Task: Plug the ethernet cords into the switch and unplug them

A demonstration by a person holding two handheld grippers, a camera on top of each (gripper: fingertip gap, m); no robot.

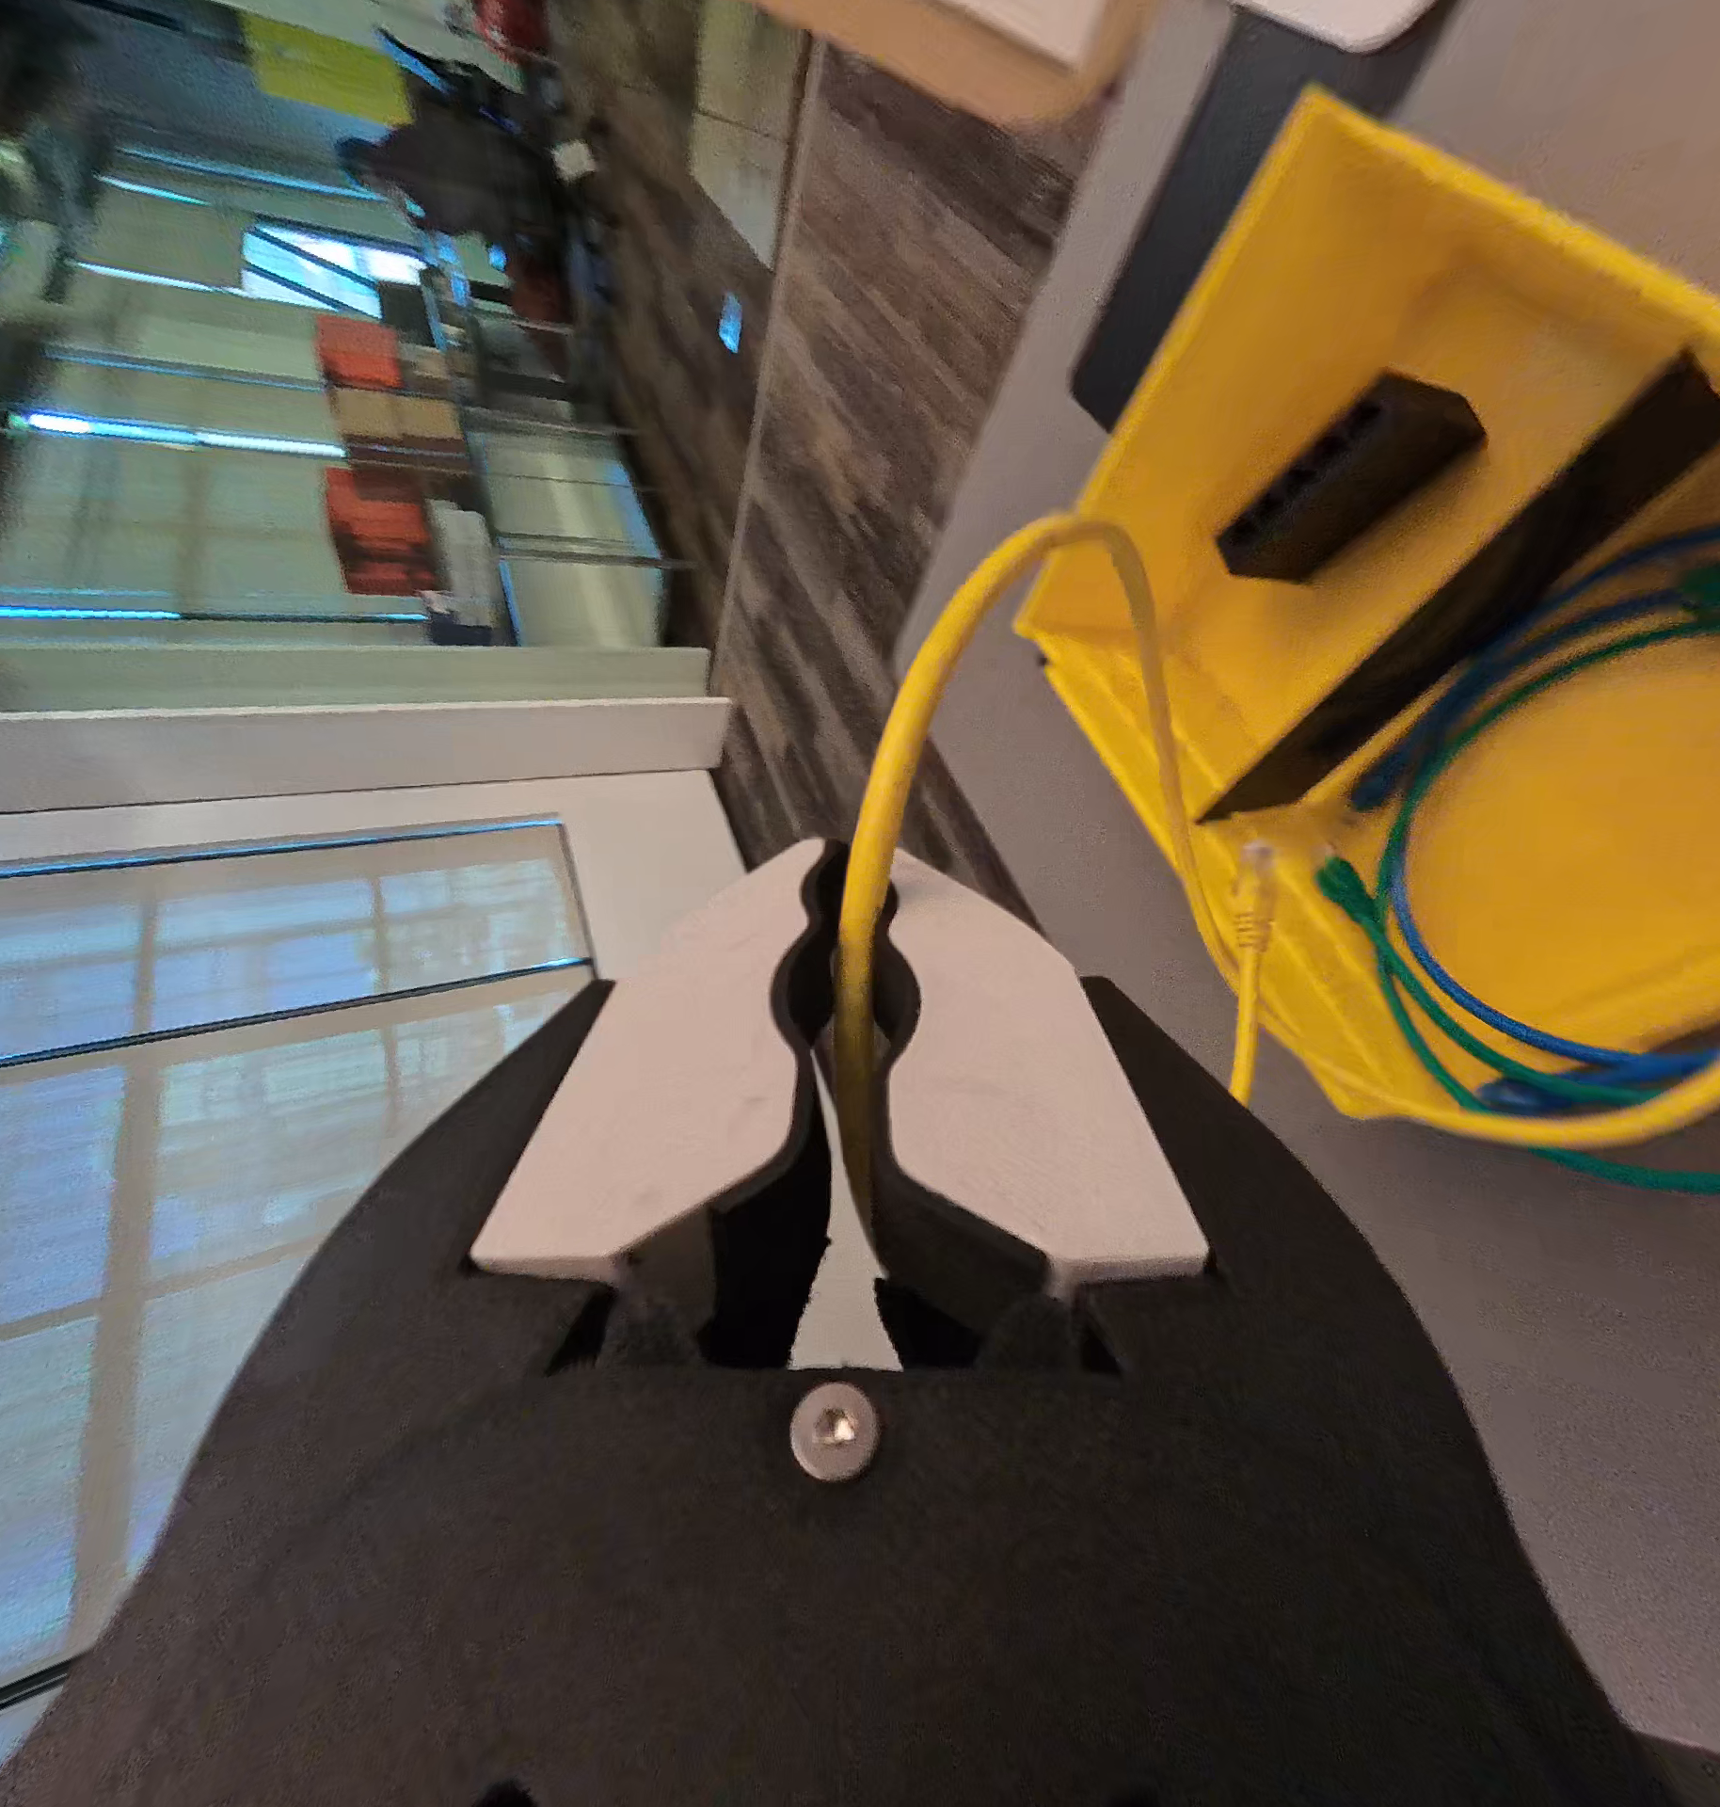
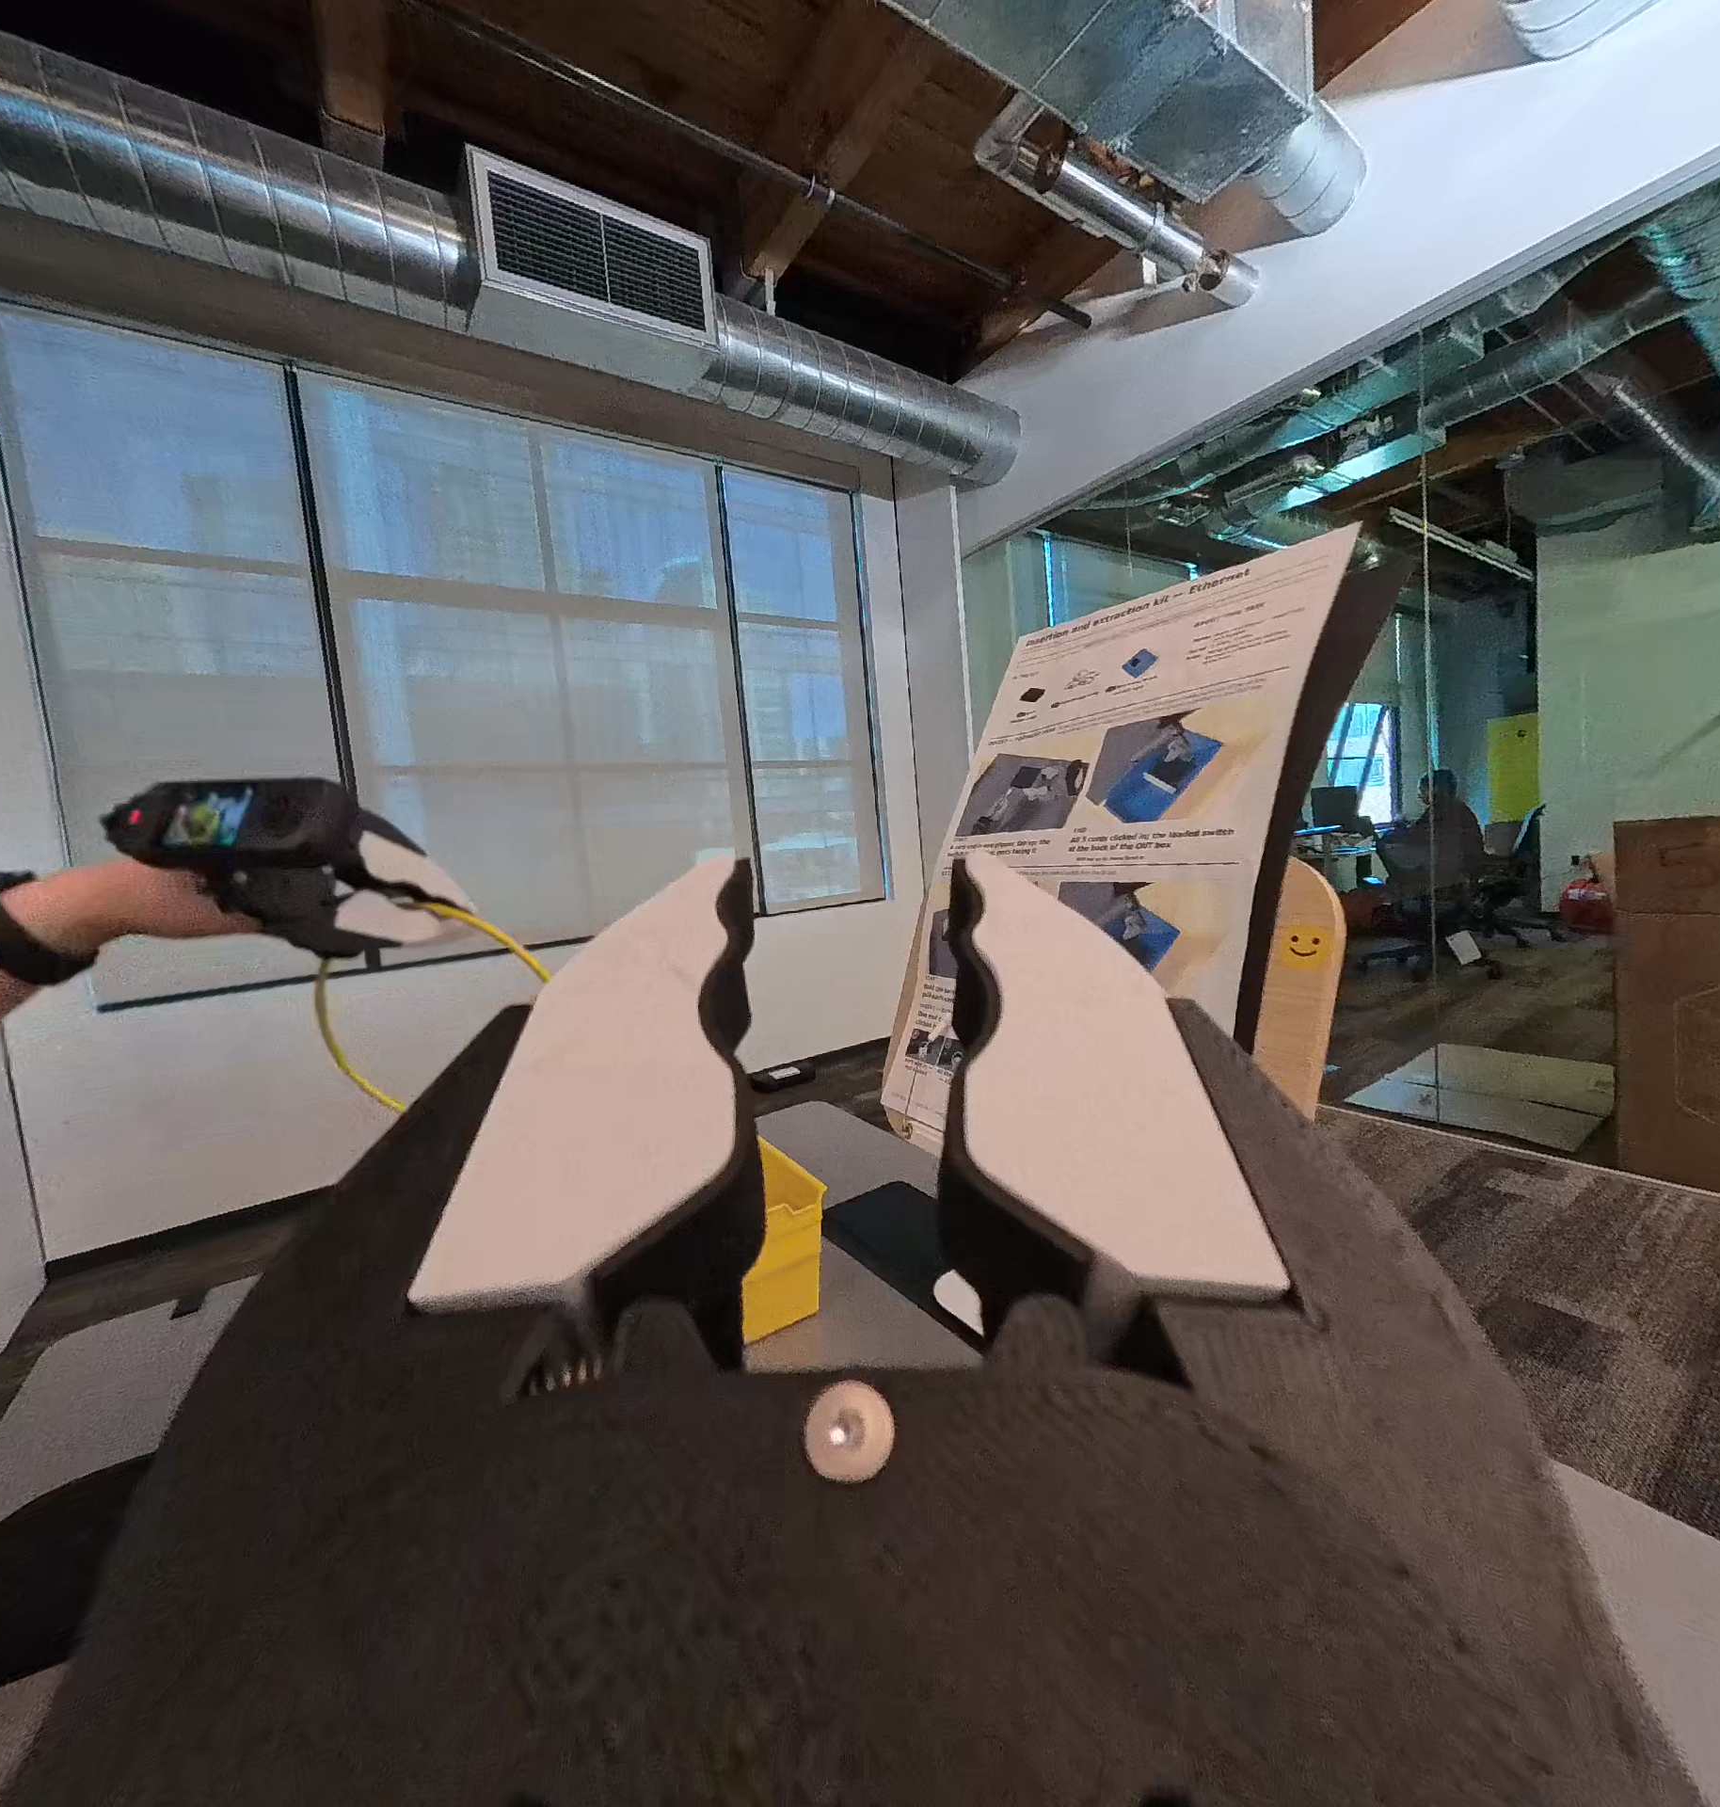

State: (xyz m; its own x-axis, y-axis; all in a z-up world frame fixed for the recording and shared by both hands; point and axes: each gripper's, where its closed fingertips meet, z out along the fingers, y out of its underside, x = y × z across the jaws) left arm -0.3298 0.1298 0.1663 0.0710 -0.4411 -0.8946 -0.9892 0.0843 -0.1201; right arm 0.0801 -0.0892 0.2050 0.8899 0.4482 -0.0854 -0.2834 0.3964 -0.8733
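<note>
In the left wrist view my left gripper (image 1: pixel 861 880) is shut on a yellow ethernet cord (image 1: pixel 920 714). The cord loops up and hangs down, its clear plug (image 1: pixel 1255 875) dangling by the yellow box (image 1: pixel 1325 323). A black switch (image 1: pixel 1350 479) sits inside the box, ports facing me, nothing plugged in. Blue (image 1: pixel 1482 1007) and green (image 1: pixel 1404 1007) cords lie coiled in the box's lower part. In the right wrist view my right gripper (image 2: pixel 846 880) is open, empty, raised above the table. The left gripper (image 2: pixel 406 904) shows far left there, holding the yellow cord (image 2: pixel 348 1056) in the air.
A black divider bar (image 1: pixel 1482 596) crosses the yellow box. The box's corner (image 2: pixel 788 1242) shows between my right fingers on the grey table (image 2: pixel 866 1310). An instruction sheet on a stand (image 2: pixel 1130 802) rises behind it. Windows and a glass wall surround the table. The tips of one gripper are about 45 centimetres away from the tips of the other.
</note>
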